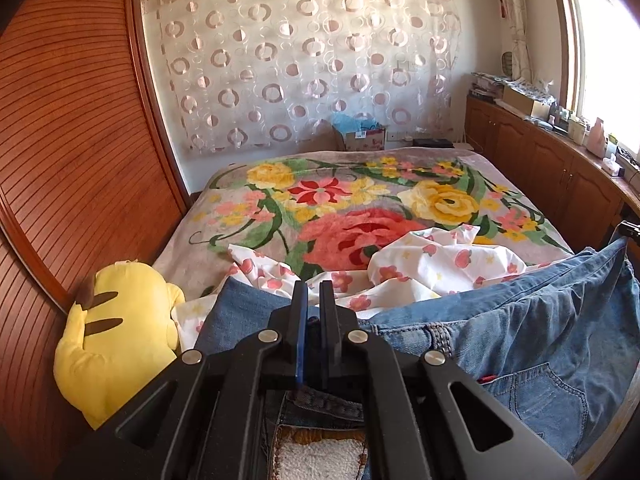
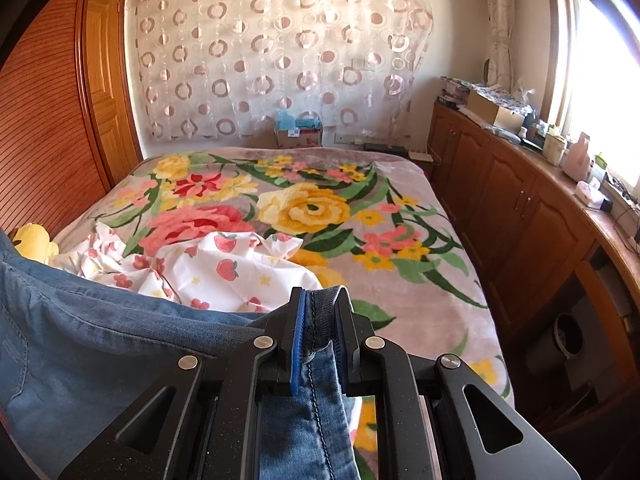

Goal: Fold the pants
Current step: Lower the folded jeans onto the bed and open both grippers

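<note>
Left wrist view gives me the left gripper [image 1: 314, 292] with its jaws drawn together on the waistband of the jeans [image 1: 532, 320]; the denim shows only below the fingers, beside a leather patch with a white label, so the pinch itself is mostly hidden from me. From there the jeans stretch right across the near edge of the bed [image 1: 224, 216], a back pocket with stitching facing the camera. Only this view shows the whole yellow plush toy [image 1: 116, 336] against the slatted wooden wardrobe [image 1: 68, 128] on the left.

Right wrist view shows what the left cannot: the right gripper [image 2: 320, 300] has its jaws clamped on a thick folded seam of the jeans [image 2: 80, 340], the cloth looping over the right finger and hanging down between the arms. The denim runs off to the left. A white strawberry-print sheet [image 2: 224, 268] lies crumpled on the floral blanket [image 2: 400, 216] just beyond the jeans. This side also shows me more of the cluttered wooden cabinet [image 2: 520, 200] under the window.
</note>
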{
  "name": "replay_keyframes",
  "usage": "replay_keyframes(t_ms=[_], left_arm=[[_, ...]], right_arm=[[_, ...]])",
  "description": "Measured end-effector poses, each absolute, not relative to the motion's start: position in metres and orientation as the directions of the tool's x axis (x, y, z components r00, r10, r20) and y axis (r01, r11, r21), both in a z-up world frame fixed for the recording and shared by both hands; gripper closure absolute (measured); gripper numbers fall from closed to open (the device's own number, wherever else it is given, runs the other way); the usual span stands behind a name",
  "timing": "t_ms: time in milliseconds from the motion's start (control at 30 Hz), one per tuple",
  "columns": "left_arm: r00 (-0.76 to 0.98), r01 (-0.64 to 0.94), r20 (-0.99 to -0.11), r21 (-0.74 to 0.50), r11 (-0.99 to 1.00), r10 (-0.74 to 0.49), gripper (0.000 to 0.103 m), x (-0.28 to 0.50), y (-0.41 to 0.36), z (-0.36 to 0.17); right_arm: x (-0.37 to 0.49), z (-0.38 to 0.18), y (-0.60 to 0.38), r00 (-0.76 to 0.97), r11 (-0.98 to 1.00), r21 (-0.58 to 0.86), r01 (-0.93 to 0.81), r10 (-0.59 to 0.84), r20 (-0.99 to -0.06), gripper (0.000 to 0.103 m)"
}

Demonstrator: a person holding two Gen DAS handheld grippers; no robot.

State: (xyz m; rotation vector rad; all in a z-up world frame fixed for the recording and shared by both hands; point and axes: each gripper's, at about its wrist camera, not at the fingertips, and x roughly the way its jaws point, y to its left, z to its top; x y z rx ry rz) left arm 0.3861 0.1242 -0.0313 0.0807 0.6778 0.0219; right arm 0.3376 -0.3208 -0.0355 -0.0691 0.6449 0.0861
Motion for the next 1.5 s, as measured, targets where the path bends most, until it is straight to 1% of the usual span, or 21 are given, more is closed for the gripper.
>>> replay_keyframes(t_ms=[33, 67, 133, 167, 200, 267, 300, 333, 367, 400, 433, 467, 500, 533, 600, 800, 1000, 1200, 1500], left_arm=[[0.774, 0.006, -0.632, 0.077, 0.997, 0.044, 0.097, 0.387, 0.124, -0.033], [0.773, 0.005, -0.633, 0.075, 0.997, 0.044, 0.097, 0.387, 0.124, -0.033], [0.77, 0.016, -0.637, 0.079, 0.997, 0.038, 0.095, 0.385, 0.12, -0.032], [0.77, 0.021, -0.637, 0.084, 0.996, 0.038, 0.094, 0.384, 0.118, -0.031], [0.767, 0.023, -0.64, 0.09, 0.996, 0.04, 0.09, 0.382, 0.116, -0.03], [0.767, 0.033, -0.64, 0.09, 0.995, 0.032, 0.084, 0.375, 0.111, -0.026], [0.769, 0.038, -0.639, 0.087, 0.996, 0.026, 0.08, 0.374, 0.11, -0.025], [0.772, 0.046, -0.636, 0.081, 0.996, 0.016, 0.073, 0.369, 0.107, -0.023], [0.775, 0.055, -0.632, 0.074, 0.996, 0.004, 0.069, 0.366, 0.106, -0.02], [0.778, 0.063, -0.628, 0.068, 0.996, -0.006, 0.057, 0.363, 0.104, -0.019], [0.78, 0.078, -0.625, 0.062, 0.995, -0.022, 0.052, 0.358, 0.099, -0.017], [0.78, 0.086, -0.625, 0.062, 0.994, -0.029, 0.049, 0.356, 0.097, -0.017], [0.778, 0.097, -0.627, 0.059, 0.993, -0.039, 0.039, 0.354, 0.093, -0.017], [0.777, 0.117, -0.627, 0.05, 0.992, -0.06, 0.032, 0.35, 0.088, -0.018], [0.766, 0.158, -0.634, 0.027, 0.987, -0.105, 0.025, 0.345, 0.077, -0.02], [0.735, 0.245, -0.657, 0.025, 0.969, -0.169, 0.024, 0.335, 0.038, -0.034], [0.684, 0.304, -0.693, -0.012, 0.953, -0.227, 0.024, 0.327, 0.006, -0.056], [0.654, 0.335, -0.711, -0.032, 0.942, -0.257, 0.024, 0.313, -0.005, -0.067], [0.64, 0.355, -0.717, -0.043, 0.934, -0.276, 0.024, 0.29, -0.009, -0.069]], right_arm=[[0.345, -0.031, -0.322, 0.79, 0.994, -0.03, -0.105, 0.065, -0.609, 0.09], [0.347, -0.029, -0.322, 0.785, 0.994, -0.021, -0.108, 0.072, -0.615, 0.085], [0.346, -0.023, -0.326, 0.781, 0.994, -0.014, -0.106, 0.075, -0.62, 0.081], [0.344, -0.021, -0.325, 0.783, 0.995, -0.015, -0.103, 0.072, -0.618, 0.075], [0.342, -0.019, -0.326, 0.785, 0.995, -0.013, -0.104, 0.074, -0.615, 0.071], [0.338, -0.016, -0.326, 0.79, 0.993, 0.004, -0.118, 0.097, -0.606, 0.068], [0.336, -0.015, -0.326, 0.791, 0.992, 0.008, -0.124, 0.104, -0.602, 0.063], [0.333, -0.014, -0.326, 0.794, 0.992, 0.008, -0.127, 0.107, -0.599, 0.06], [0.33, -0.014, -0.325, 0.798, 0.992, 0.01, -0.128, 0.108, -0.593, 0.056], [0.326, -0.014, -0.326, 0.801, 0.991, 0.014, -0.13, 0.113, -0.588, 0.054], [0.322, -0.013, -0.327, 0.801, 0.991, 0.021, -0.135, 0.121, -0.586, 0.054], [0.319, -0.013, -0.328, 0.799, 0.99, 0.027, -0.142, 0.131, -0.587, 0.053], [0.317, -0.015, -0.327, 0.797, 0.989, 0.032, -0.147, 0.138, -0.588, 0.053], [0.314, -0.015, -0.327, 0.795, 0.988, 0.033, -0.152, 0.142, -0.589, 0.053], [0.31, -0.016, -0.329, 0.794, 0.987, 0.04, -0.158, 0.151, -0.589, 0.053], [0.305, -0.02, -0.33, 0.772, 0.982, 0.057, -0.182, 0.178, -0.61, 0.053], [0.306, -0.021, -0.326, 0.754, 0.975, 0.073, -0.21, 0.209, -0.623, 0.053], [0.307, -0.02, -0.328, 0.734, 0.974, 0.091, -0.207, 0.216, -0.644, 0.053], [0.268, -0.021, -0.311, 0.717, 0.959, 0.123, -0.255, 0.273, -0.642, 0.053]])
